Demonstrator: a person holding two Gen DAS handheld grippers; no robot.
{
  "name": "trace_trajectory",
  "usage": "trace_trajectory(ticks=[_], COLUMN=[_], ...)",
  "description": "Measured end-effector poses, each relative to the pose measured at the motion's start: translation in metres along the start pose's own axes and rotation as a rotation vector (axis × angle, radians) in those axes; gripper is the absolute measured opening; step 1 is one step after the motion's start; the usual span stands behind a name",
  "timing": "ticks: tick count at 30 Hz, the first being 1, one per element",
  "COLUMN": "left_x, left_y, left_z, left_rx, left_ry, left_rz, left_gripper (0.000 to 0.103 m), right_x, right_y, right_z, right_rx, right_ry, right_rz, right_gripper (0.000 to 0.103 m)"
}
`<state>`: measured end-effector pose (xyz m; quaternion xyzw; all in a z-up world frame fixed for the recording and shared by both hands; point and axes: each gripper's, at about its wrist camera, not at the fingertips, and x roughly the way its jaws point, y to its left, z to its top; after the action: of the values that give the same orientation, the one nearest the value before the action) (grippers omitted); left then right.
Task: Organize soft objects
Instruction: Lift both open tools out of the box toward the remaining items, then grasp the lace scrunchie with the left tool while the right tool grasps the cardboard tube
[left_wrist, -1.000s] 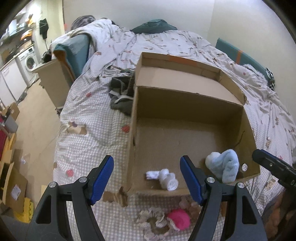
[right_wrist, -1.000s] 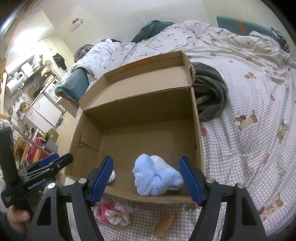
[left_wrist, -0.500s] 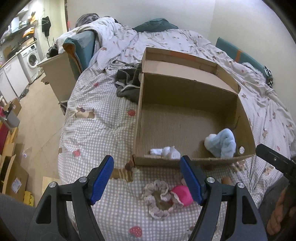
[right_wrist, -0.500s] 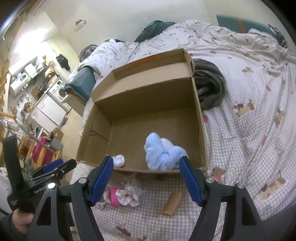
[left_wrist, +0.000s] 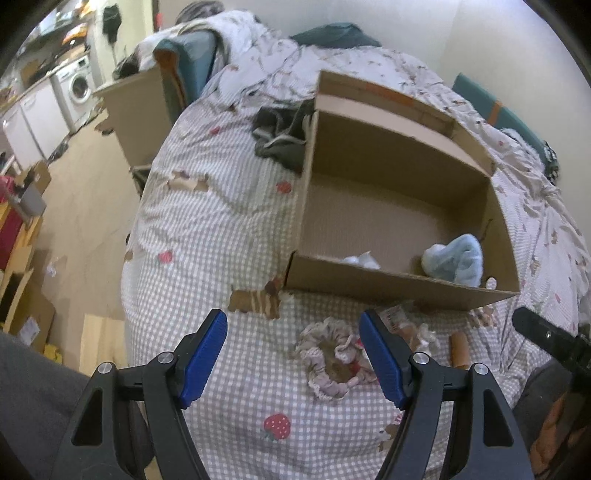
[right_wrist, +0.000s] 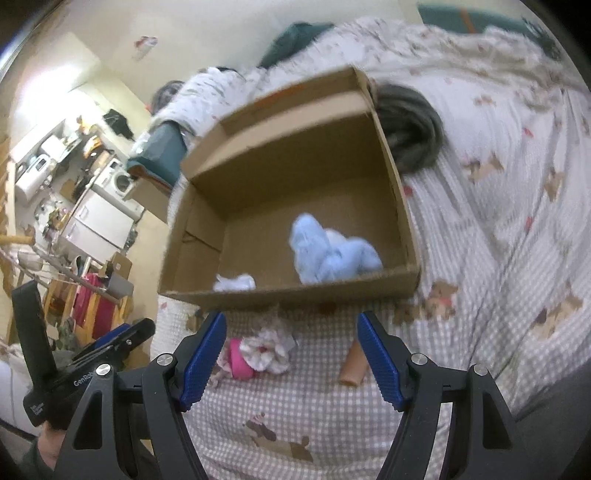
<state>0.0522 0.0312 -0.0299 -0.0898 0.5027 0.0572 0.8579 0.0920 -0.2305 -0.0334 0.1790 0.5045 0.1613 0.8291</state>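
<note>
An open cardboard box (left_wrist: 399, 286) (right_wrist: 295, 293) sits on the bed. Inside lie a light blue fluffy cloth (left_wrist: 456, 260) (right_wrist: 330, 254) and a small white rolled sock (left_wrist: 360, 260) (right_wrist: 234, 282). In front of the box lie a frilly scrunchie (left_wrist: 328, 358) (right_wrist: 267, 349) with a pink item (right_wrist: 240, 360) beside it, and a tan tube (left_wrist: 459, 349) (right_wrist: 354, 365). My left gripper (left_wrist: 293, 354) is open and empty, just short of the scrunchie. My right gripper (right_wrist: 291, 352) is open and empty over the same spot.
A dark grey garment (left_wrist: 280, 136) (right_wrist: 410, 129) lies beside the box's far corner. The checked bedsheet (left_wrist: 221, 229) ends at the left edge, with floor, boxes and a washing machine (left_wrist: 79, 86) beyond. A bedside cabinet (left_wrist: 140, 110) stands left.
Both grippers have pulled back from the box toward the bed's near edge. The box now lies farther off, and the scrunchie, pink item and tan tube have come into view between the fingers.
</note>
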Motion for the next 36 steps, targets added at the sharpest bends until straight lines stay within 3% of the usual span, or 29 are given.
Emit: trace_trajectory(ticks=[9,19,25,27,30,36], left_x=[0.033,0.078,0.086,0.086,0.080,0.062], left_y=[0.029,0.007,-0.006,-0.008,-0.012,-0.013], left_z=[-0.003,-0.017,-0.018,-0.019,-0.018,-0.014], left_rx=[-0.150,-0.135,-0.096,-0.094,-0.070,-0.066], left_ry=[0.146,0.324,0.337,0.346,0.330,0.271], left_rz=[0.022,-0.076,-0.072,-0.085,-0.082,-0.103], left_gripper=[0.072,0.071,0.040,0.021,0.015,0.013], right_x=[0.025,0.047,0.052,0.052,0.053,0.055], right_y=[-0.014,-0.018,-0.019,-0.019,-0.019,-0.016], right_z=[-0.002,-0.003,-0.002,-0.003,-0.002,0.000], right_rx=[0.066,0.095,0.090,0.086,0.090,0.086], right_ry=[0.083,0.139,0.156,0.158,0.160,0.153], right_rz=[-0.063,-0.088,-0.099,-0.107,-0.113,-0.121], right_gripper=[0.077,0.077,0.077,0.077,0.077,0.077])
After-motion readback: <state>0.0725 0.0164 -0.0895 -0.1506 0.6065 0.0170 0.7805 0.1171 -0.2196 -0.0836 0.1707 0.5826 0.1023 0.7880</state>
